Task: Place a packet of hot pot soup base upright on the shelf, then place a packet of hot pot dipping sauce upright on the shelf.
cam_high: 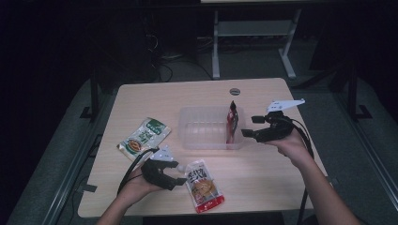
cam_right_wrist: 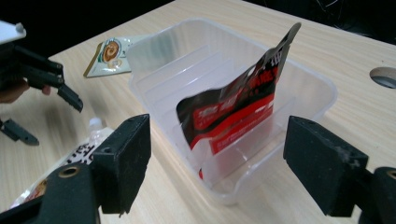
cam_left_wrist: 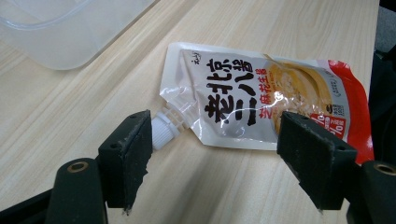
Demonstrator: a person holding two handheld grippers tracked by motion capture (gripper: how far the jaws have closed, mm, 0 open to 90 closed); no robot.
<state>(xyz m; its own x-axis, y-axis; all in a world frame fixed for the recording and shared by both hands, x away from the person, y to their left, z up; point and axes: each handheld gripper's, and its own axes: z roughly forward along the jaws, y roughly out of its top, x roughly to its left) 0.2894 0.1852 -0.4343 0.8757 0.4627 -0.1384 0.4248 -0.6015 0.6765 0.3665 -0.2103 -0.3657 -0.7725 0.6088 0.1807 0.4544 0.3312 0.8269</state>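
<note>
Jaws of the left tool (cam_high: 174, 176) stand spread wide near the front edge of the counter (cam_high: 141, 96), pinching nothing. In the left gripper view the white cap (cam_left_wrist: 164, 130) of a white-and-red spouted pouch (cam_left_wrist: 266, 100) sits just beside the inner face of one jaw, touching it or very nearly; I cannot tell which. The other jaw hangs over the pouch's long edge. The pouch lies flat on the counter, just right of the left tool and in front of a clear plastic tray (cam_high: 187, 140).

The right tool (cam_high: 251, 126) is held at the tray's right side, its jaws also spread wide and empty. In the right gripper view its jaws frame the near corner of the tray (cam_right_wrist: 322, 93), apart from the rim. A red-and-black packet (cam_right_wrist: 238, 109) stands on edge inside the tray, at its right end, leaning between the low ribs on the tray floor.

A green-and-white pouch (cam_high: 144, 136) lies flat on the counter left of the tray, well apart from both tools.
</note>
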